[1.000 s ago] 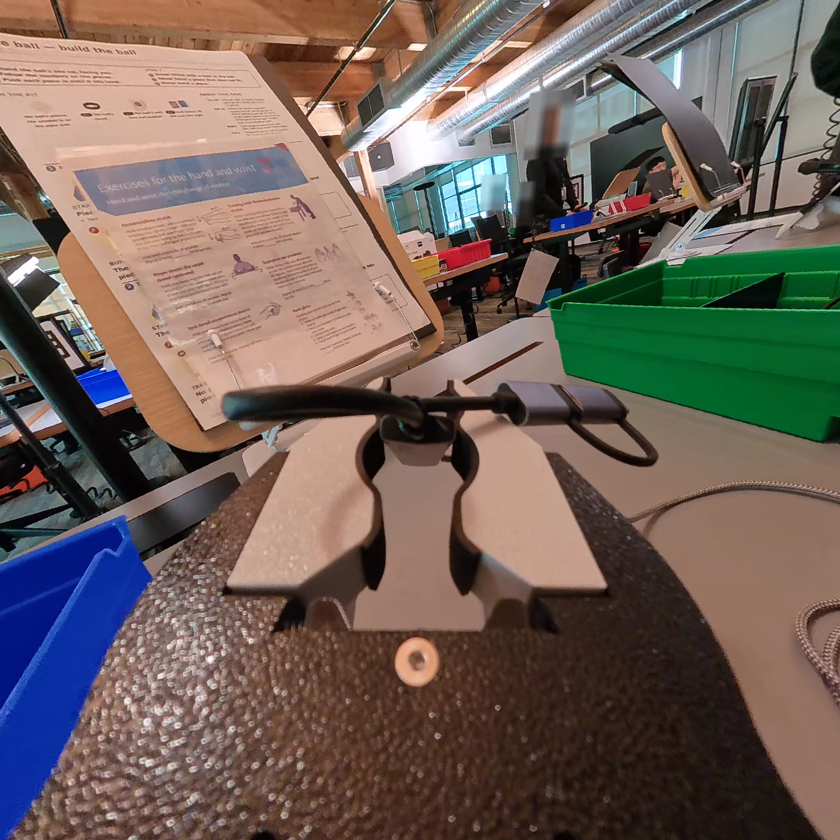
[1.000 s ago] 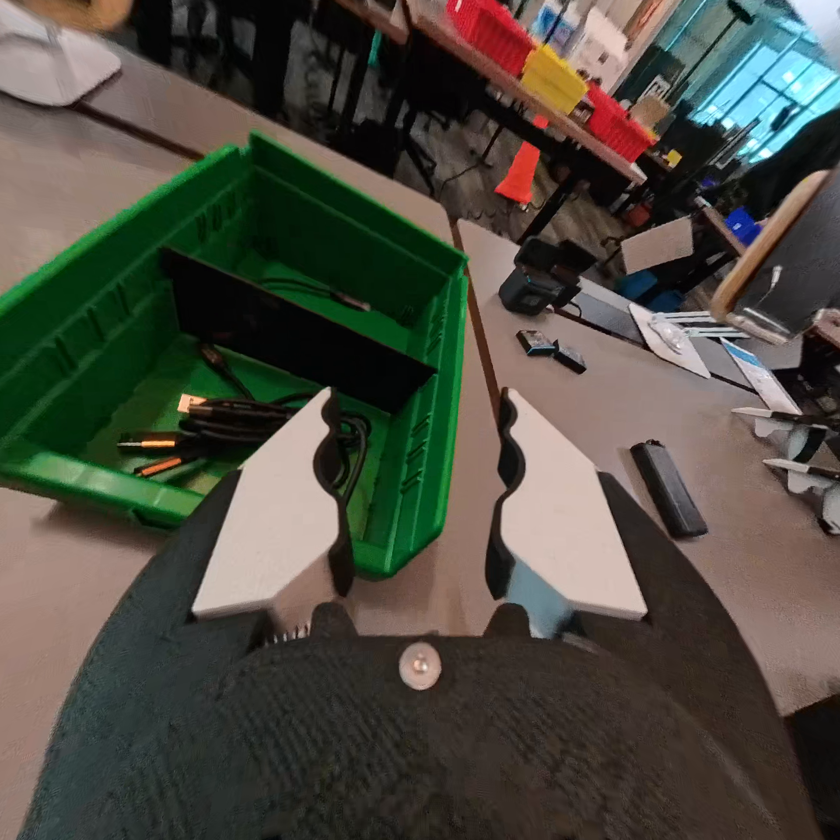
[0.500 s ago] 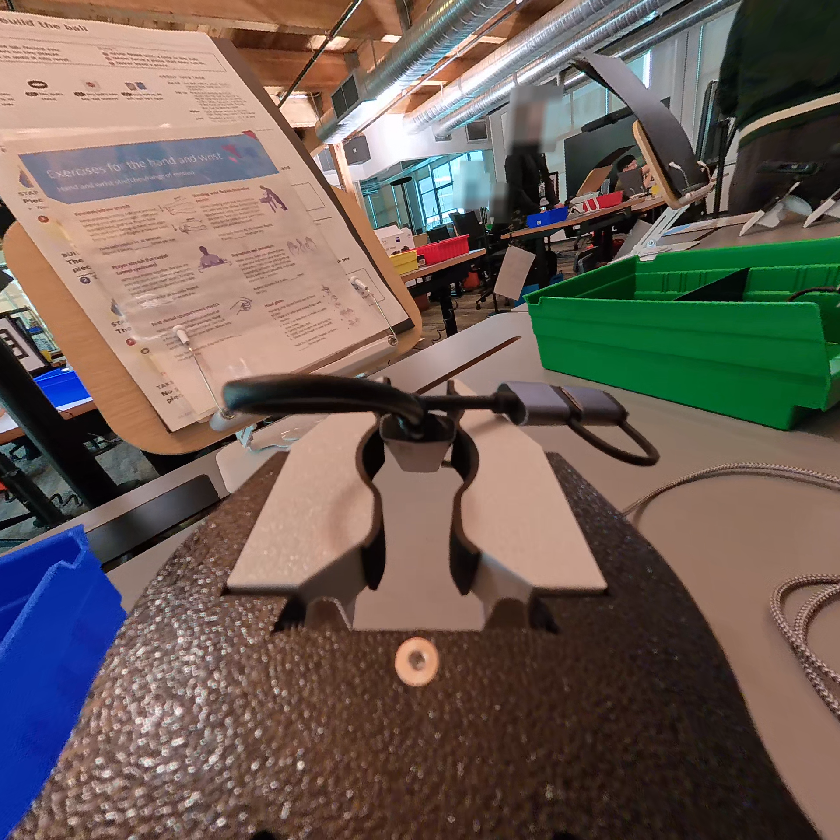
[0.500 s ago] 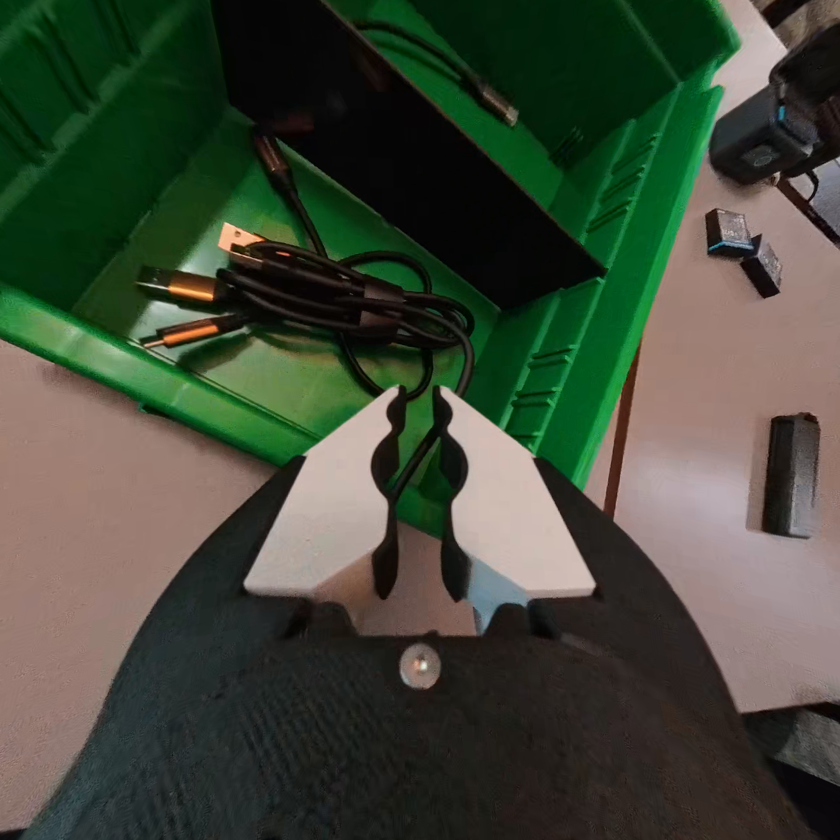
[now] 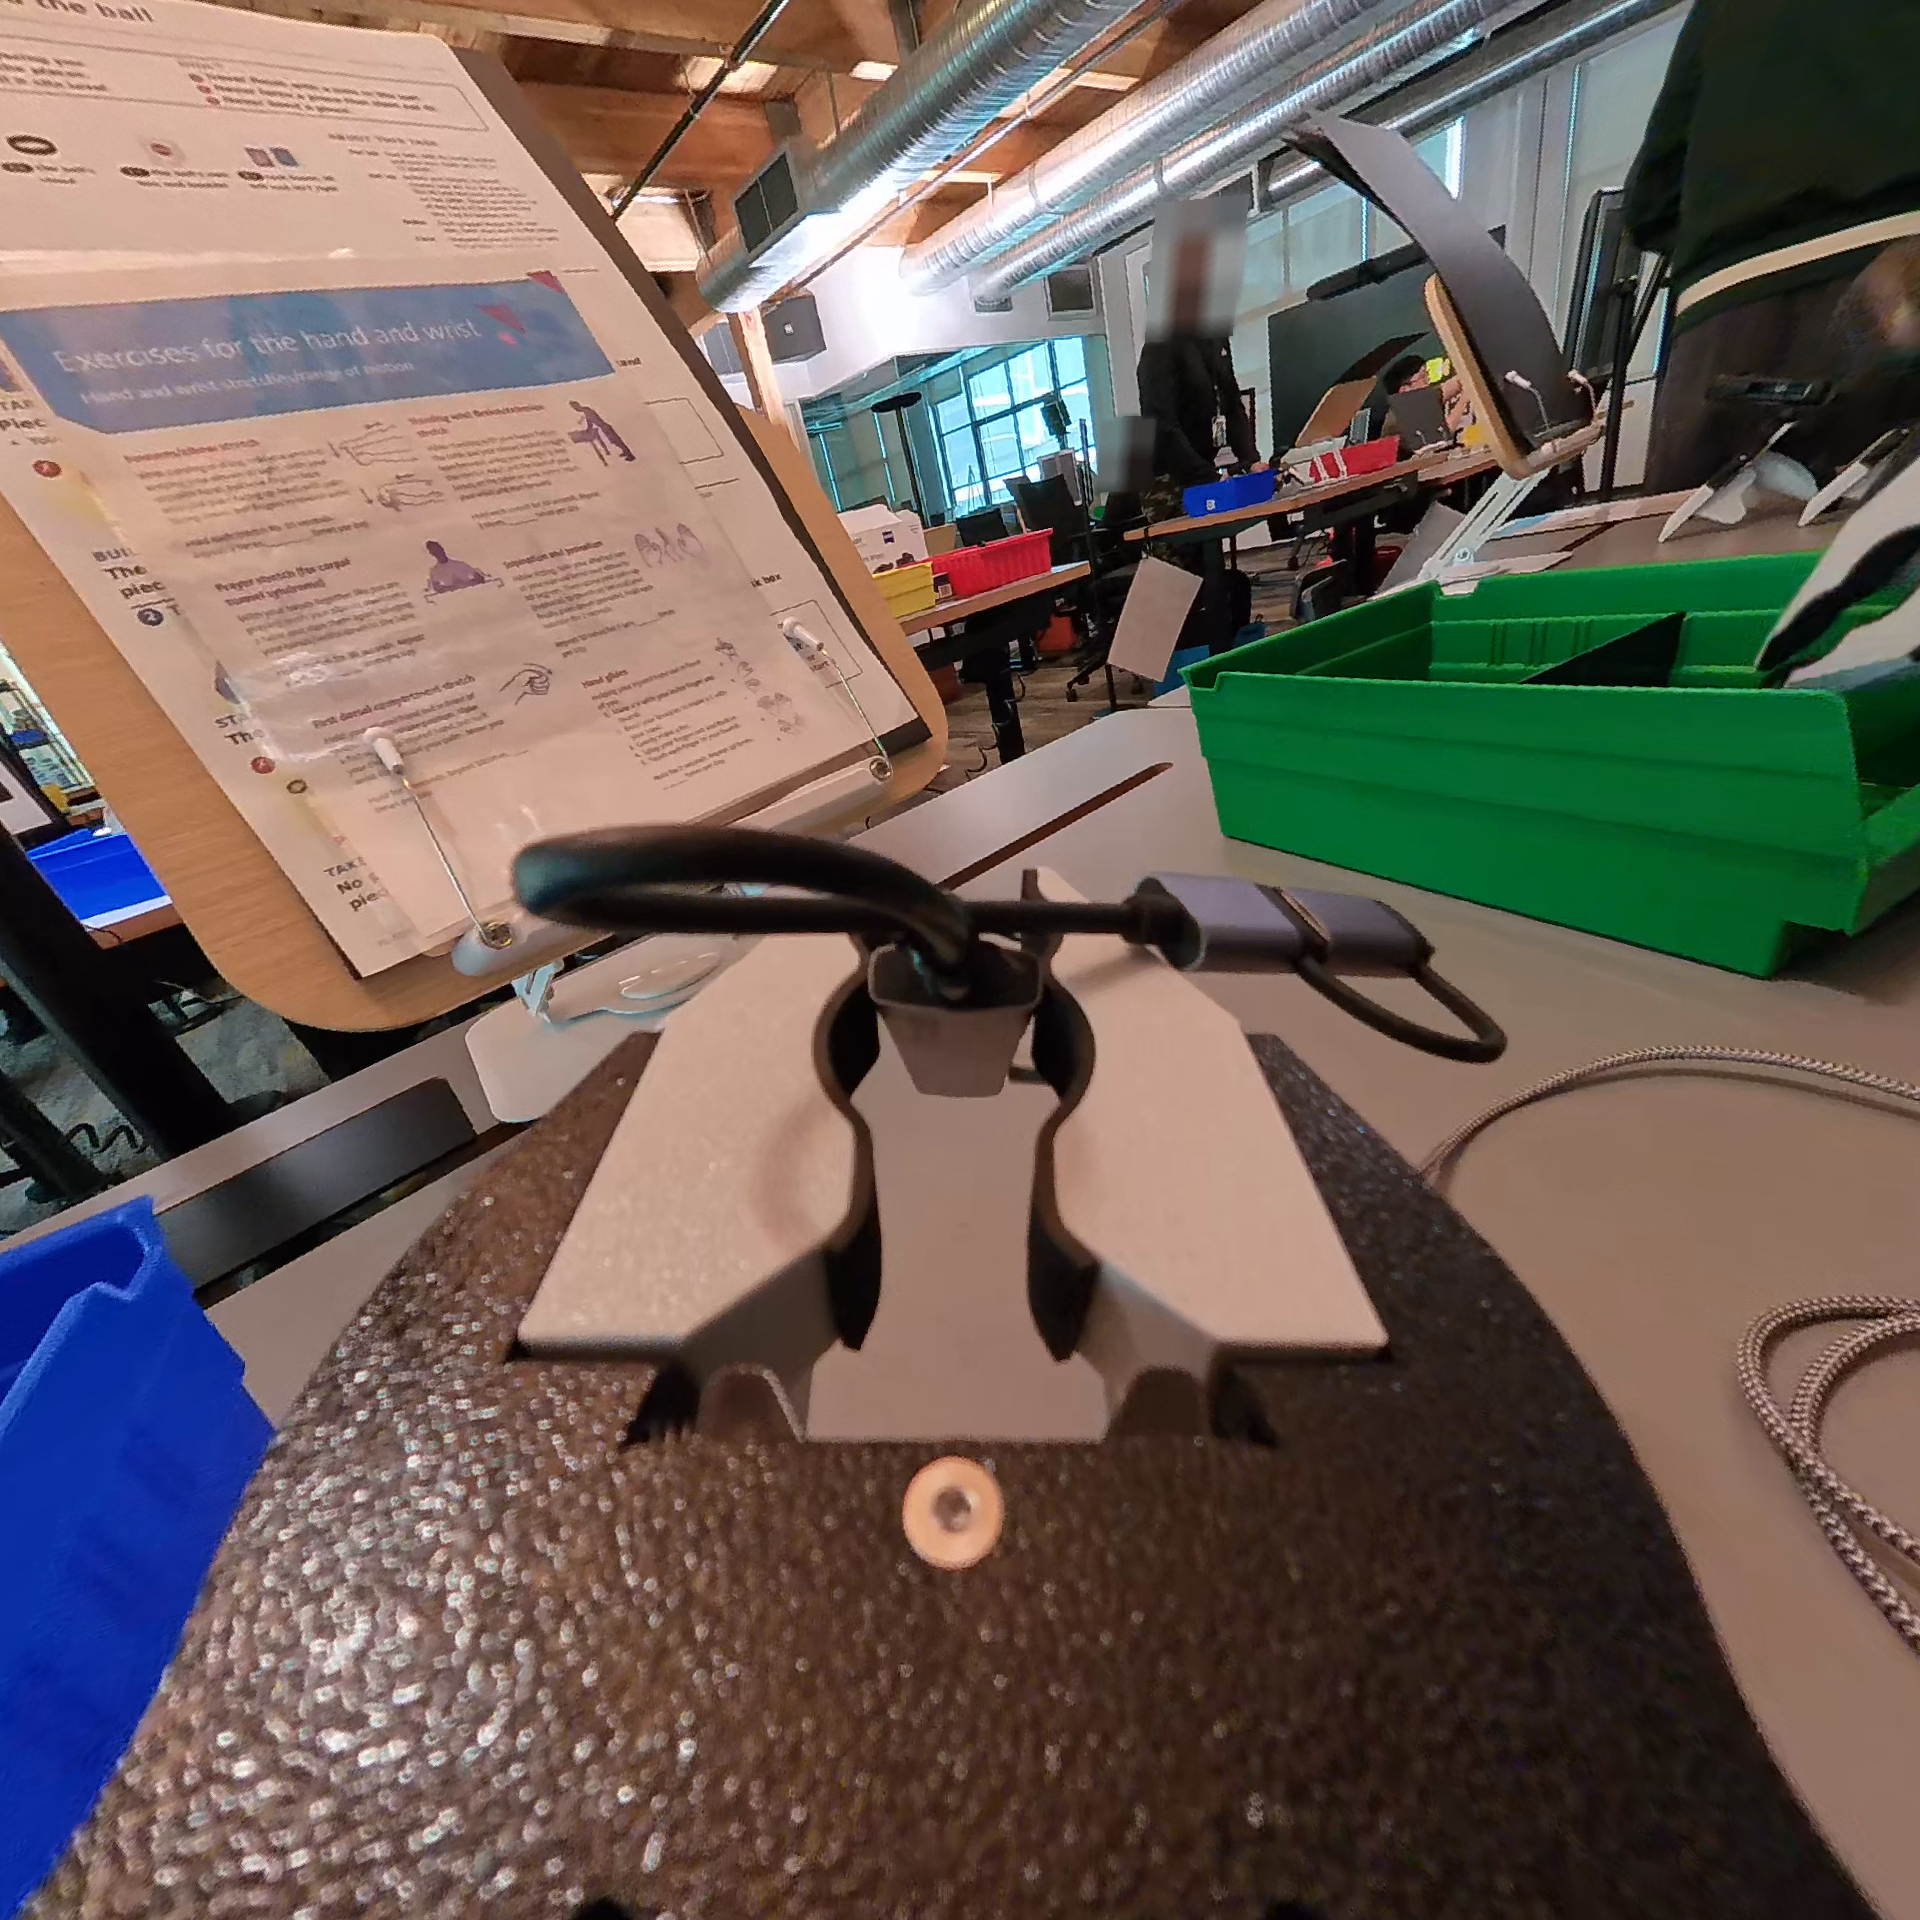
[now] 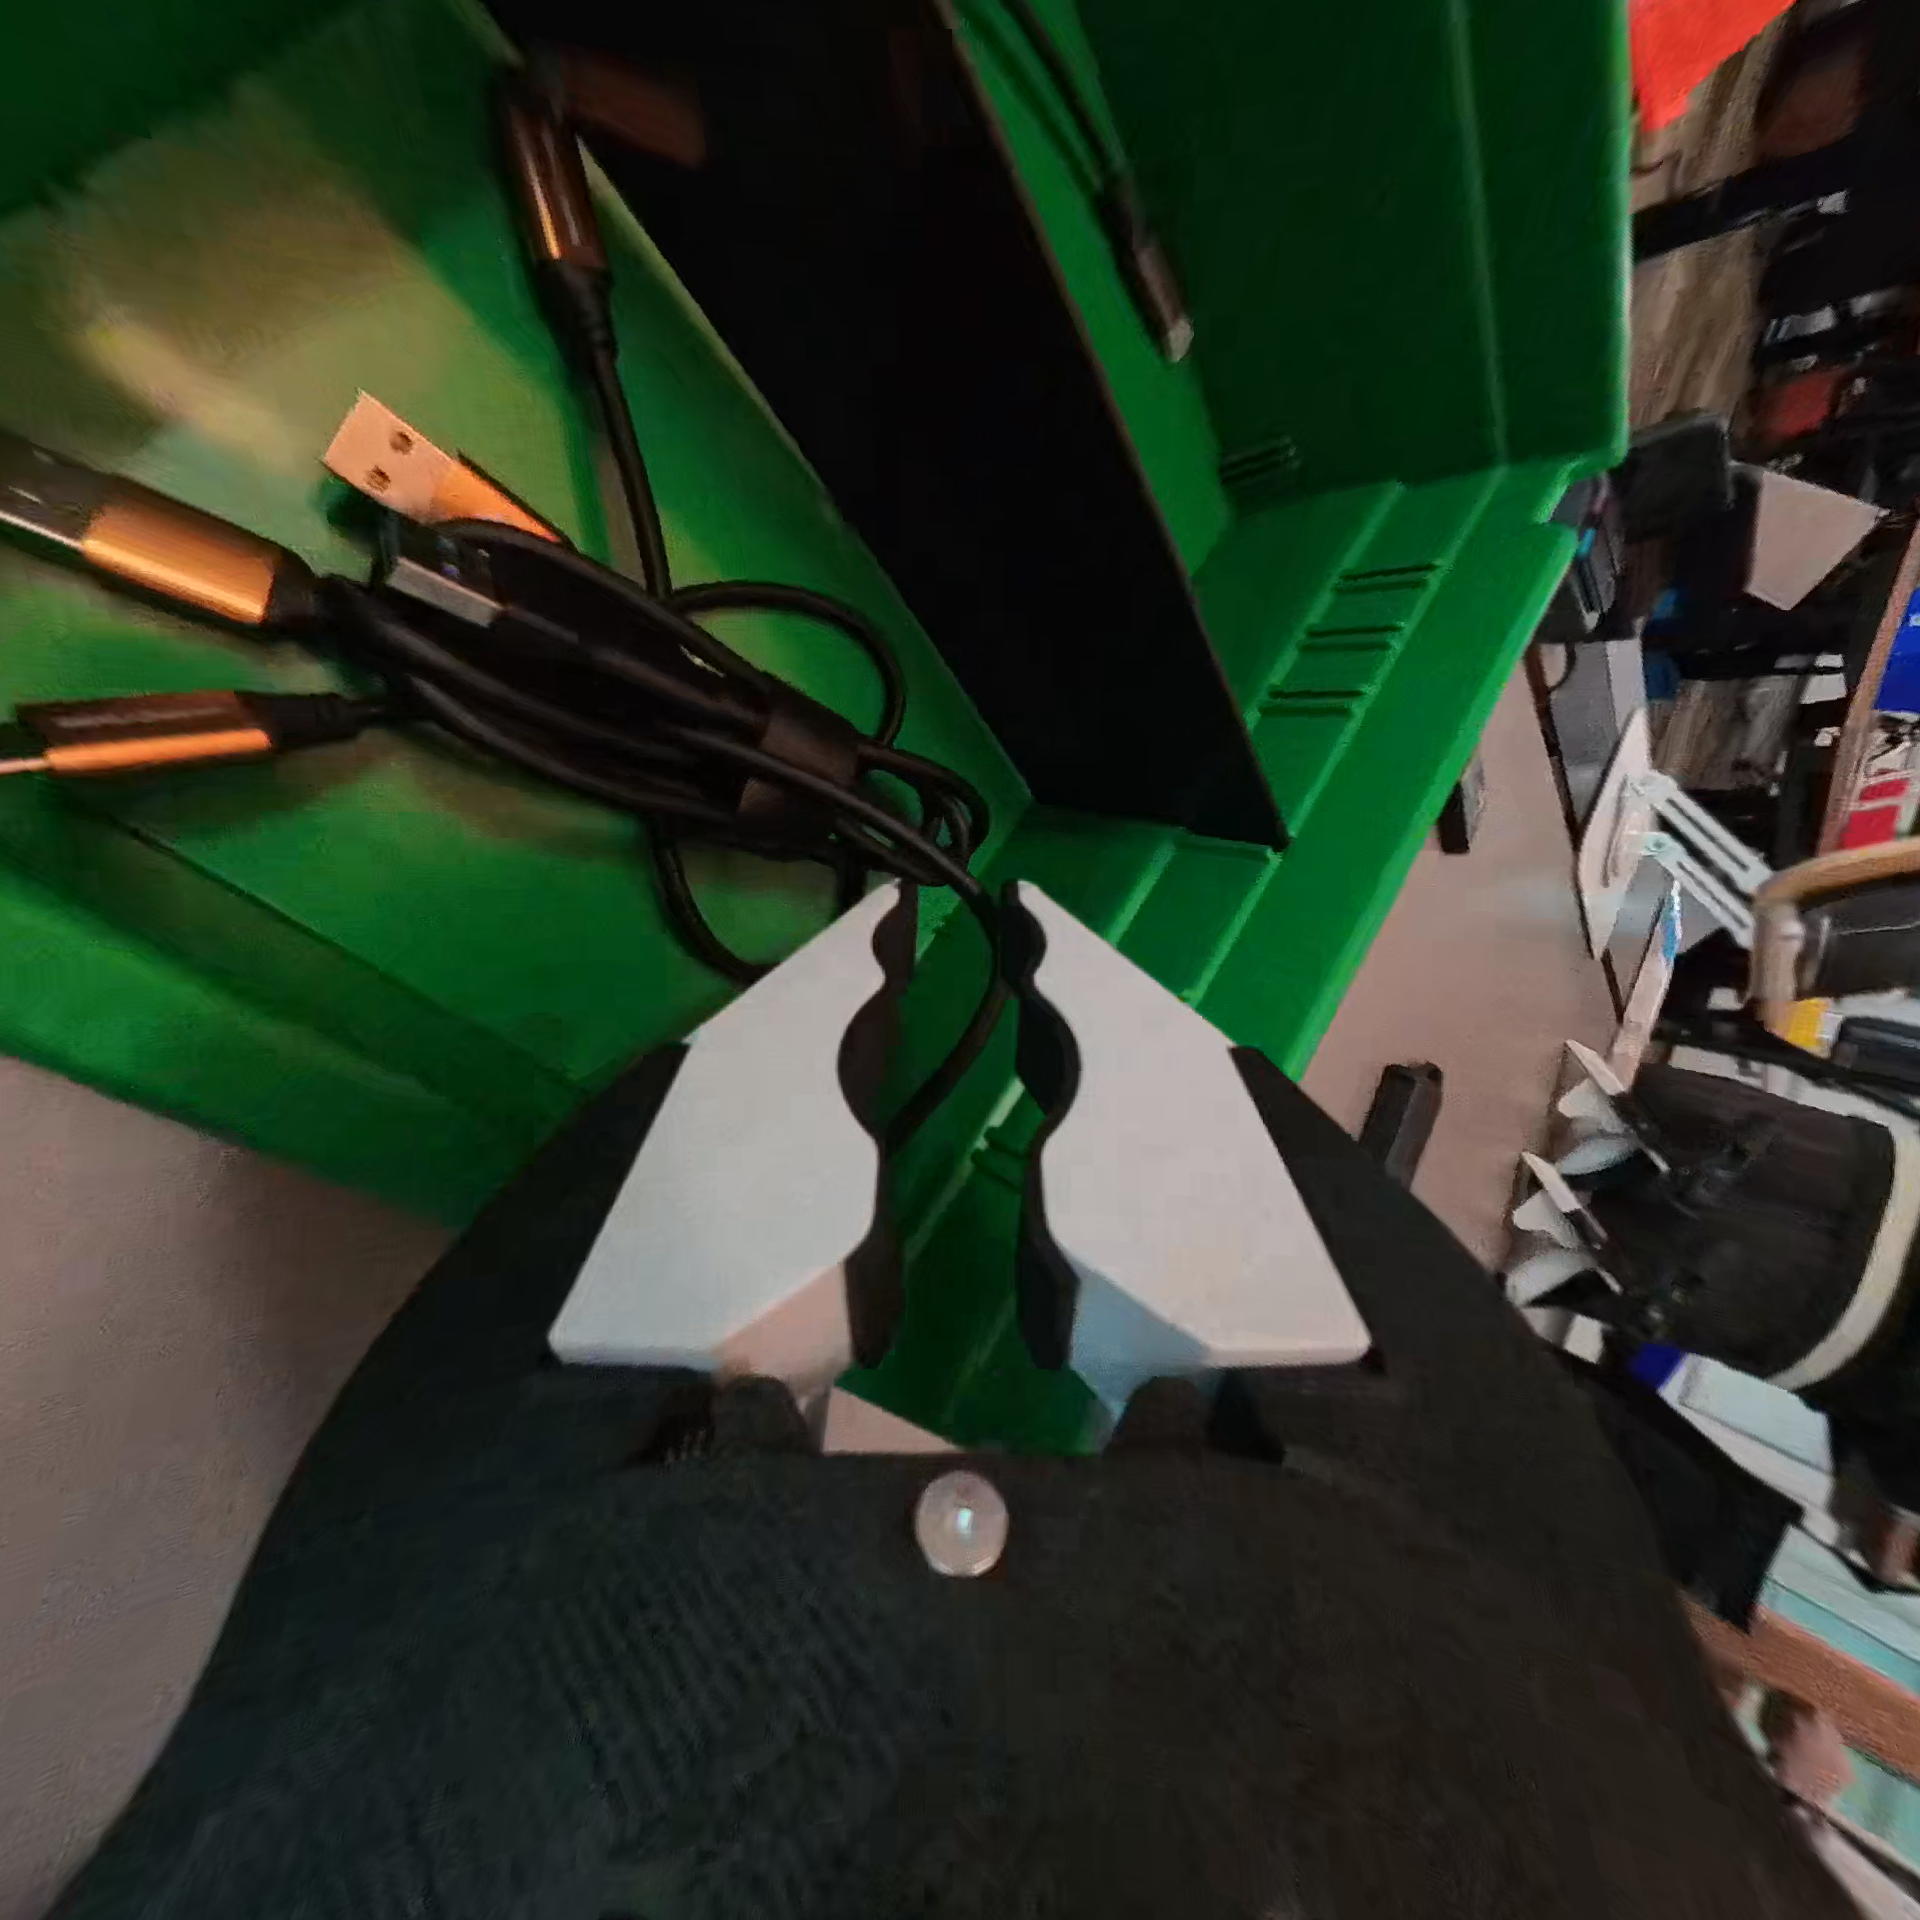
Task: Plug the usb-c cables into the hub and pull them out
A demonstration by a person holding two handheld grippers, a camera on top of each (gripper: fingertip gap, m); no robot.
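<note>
My left gripper [image 5: 954, 977] is shut on the small grey hub [image 5: 954, 1023] and holds it above the table. The hub's black lead [image 5: 727, 868] arcs left, then runs right to a grey plug with an adapter [image 5: 1283, 920]. My right gripper [image 6: 956, 899] reaches into the green bin [image 6: 260, 1039], its fingers closed around a loop of black cable [image 6: 961, 997]. That loop belongs to a bundle of black cables [image 6: 665, 717] with copper-coloured plugs [image 6: 177, 566] on the bin floor. In the left wrist view the right gripper [image 5: 1849, 608] shows over the bin [image 5: 1507, 790].
A black divider [image 6: 987, 468] splits the bin; another cable [image 6: 1143, 260] lies behind it. A grey braided cable [image 5: 1818, 1455] lies on the table at the right. A blue bin [image 5: 94, 1507] is at the left. A wooden stand with papers [image 5: 416, 520] stands behind the hub. My right fingertips sit around 40 cm from my left ones.
My right gripper has dropped into the green bin and gone from wide open to closed around the black cable loop. My left gripper keeps its hold on the hub, and has shifted slightly.
</note>
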